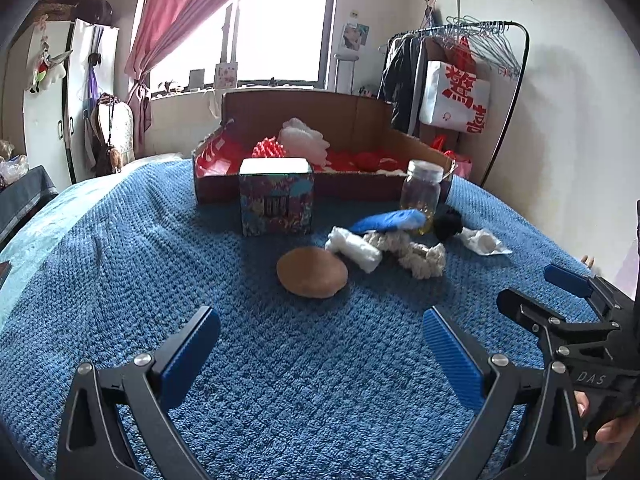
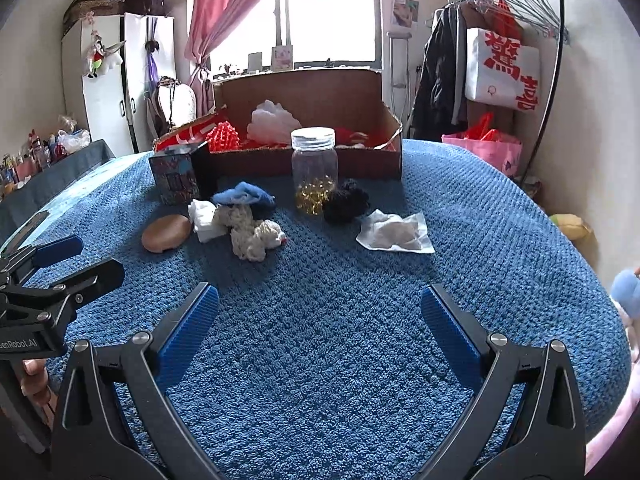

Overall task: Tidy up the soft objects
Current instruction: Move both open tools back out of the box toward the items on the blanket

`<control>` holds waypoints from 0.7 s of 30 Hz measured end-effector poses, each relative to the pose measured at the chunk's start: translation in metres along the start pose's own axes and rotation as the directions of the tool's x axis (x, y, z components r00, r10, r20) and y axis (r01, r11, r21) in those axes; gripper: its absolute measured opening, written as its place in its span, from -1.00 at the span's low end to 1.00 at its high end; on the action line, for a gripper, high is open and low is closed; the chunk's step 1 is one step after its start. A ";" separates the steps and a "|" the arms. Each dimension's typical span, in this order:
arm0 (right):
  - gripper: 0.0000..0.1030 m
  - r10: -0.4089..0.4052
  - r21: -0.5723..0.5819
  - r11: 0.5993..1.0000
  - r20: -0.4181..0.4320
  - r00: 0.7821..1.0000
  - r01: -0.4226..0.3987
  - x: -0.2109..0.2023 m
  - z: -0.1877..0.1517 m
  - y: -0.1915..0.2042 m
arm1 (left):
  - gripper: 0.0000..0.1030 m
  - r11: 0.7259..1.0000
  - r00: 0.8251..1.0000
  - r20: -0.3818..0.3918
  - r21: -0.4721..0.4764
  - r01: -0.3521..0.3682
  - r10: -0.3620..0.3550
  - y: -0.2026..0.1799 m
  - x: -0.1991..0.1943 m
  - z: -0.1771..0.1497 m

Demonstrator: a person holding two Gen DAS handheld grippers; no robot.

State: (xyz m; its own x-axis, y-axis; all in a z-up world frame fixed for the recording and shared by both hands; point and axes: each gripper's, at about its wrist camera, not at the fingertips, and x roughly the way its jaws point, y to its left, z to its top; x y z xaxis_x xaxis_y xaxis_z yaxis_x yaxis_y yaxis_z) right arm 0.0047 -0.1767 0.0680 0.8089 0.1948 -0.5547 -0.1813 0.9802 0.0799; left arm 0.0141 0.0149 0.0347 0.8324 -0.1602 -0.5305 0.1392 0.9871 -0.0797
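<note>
While both grippers' jaws gape empty (left (image 1: 320, 354), right (image 2: 320, 332)), the cream rope toy (image 2: 254, 236) lies well ahead.

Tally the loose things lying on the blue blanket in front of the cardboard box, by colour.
White: 2, a rolled white cloth and a crumpled white tissue.
Blue: 1, a blue fabric piece.
Cream: 1, a knotted cream rope.
Black: 1, a fuzzy black ball.
Brown: 1, a round brown disc.
Clear: 1, a clear jar.
Multicoloured: 1, a patterned box.
Total: 8.
</note>
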 end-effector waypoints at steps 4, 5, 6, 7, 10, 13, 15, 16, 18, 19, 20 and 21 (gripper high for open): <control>1.00 0.000 0.002 1.000 -0.013 1.000 0.000 0.004 -0.001 0.001 | 1.00 1.000 1.000 -0.021 -0.005 -0.002 0.002 0.002 0.004 -0.004; 1.00 -0.001 0.002 1.000 -0.015 1.000 0.001 0.004 -0.001 0.000 | 1.00 1.000 1.000 -0.026 -0.006 -0.005 0.005 0.003 0.005 -0.005; 1.00 -0.002 0.003 1.000 -0.017 1.000 0.002 0.004 -0.001 0.000 | 1.00 1.000 1.000 -0.027 -0.008 -0.008 0.007 0.003 0.005 -0.005; 1.00 -0.002 0.005 1.000 -0.019 1.000 0.002 0.005 -0.001 0.000 | 1.00 1.000 1.000 -0.026 -0.008 -0.011 0.011 0.003 0.005 -0.005; 1.00 0.002 0.012 1.000 -0.027 1.000 -0.002 0.006 -0.002 -0.001 | 1.00 1.000 0.999 -0.036 -0.008 -0.016 0.016 0.004 0.006 -0.005; 1.00 0.004 0.016 1.000 -0.032 0.999 -0.003 0.008 -0.002 -0.001 | 1.00 1.000 0.999 -0.044 -0.006 -0.016 0.016 0.004 0.007 -0.005; 1.00 0.006 0.016 1.000 -0.032 0.999 -0.005 0.009 -0.002 -0.002 | 1.00 1.000 0.999 -0.049 -0.003 -0.018 0.017 0.004 0.008 -0.005; 1.00 0.005 0.015 1.000 -0.035 0.999 -0.005 0.009 -0.002 -0.002 | 1.00 1.000 0.999 -0.052 -0.003 -0.018 0.017 0.004 0.009 -0.005; 1.00 0.005 0.015 1.000 -0.036 0.999 -0.005 0.010 -0.002 -0.002 | 1.00 1.000 0.998 -0.055 -0.004 -0.018 0.018 0.004 0.009 -0.005; 1.00 0.006 0.015 1.000 -0.037 0.999 -0.005 0.010 -0.002 -0.001 | 1.00 1.000 0.998 -0.058 -0.003 -0.018 0.018 0.004 0.010 -0.005; 1.00 0.005 0.015 1.000 -0.038 0.999 -0.005 0.010 -0.001 -0.002 | 1.00 1.000 0.998 -0.062 -0.002 -0.019 0.018 0.004 0.010 -0.005; 1.00 0.004 0.015 1.000 -0.038 0.999 -0.004 0.009 -0.001 -0.002 | 1.00 1.000 0.998 -0.064 -0.002 -0.019 0.019 0.004 0.010 -0.005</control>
State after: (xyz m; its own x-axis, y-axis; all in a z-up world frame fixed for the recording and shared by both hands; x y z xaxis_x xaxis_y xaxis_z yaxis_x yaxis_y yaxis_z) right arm 0.0122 -0.1769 0.0618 0.7864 0.1976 -0.5853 -0.1757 0.9799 0.0948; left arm 0.0205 0.0169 0.0250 0.7988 -0.1410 -0.5849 0.1223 0.9899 -0.0716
